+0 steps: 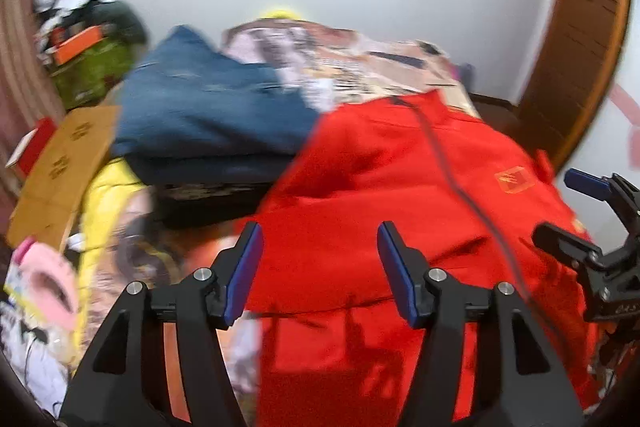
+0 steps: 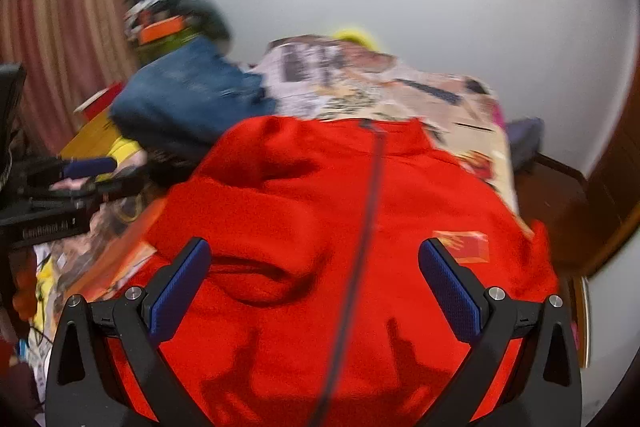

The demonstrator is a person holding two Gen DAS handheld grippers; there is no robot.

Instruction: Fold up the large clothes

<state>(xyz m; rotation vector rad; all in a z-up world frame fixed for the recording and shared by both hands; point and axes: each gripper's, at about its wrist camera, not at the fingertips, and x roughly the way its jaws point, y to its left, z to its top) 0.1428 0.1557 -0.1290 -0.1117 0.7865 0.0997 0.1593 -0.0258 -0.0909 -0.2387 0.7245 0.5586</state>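
Note:
A red zip-up jacket lies spread on the bed, front side up, with a dark zipper down its middle and a small orange chest patch. My left gripper hovers open over the jacket's left part, with nothing between its blue pads. My right gripper stands open wider above the zipper line and is also empty. Each gripper shows in the other's view: the right gripper at the jacket's right edge, the left gripper off the jacket's left side.
A stack of folded blue denim sits left of the jacket on the patterned bed cover. Flat cardboard, yellow and pink items and a cluttered pile line the left side. A wooden door frame stands right.

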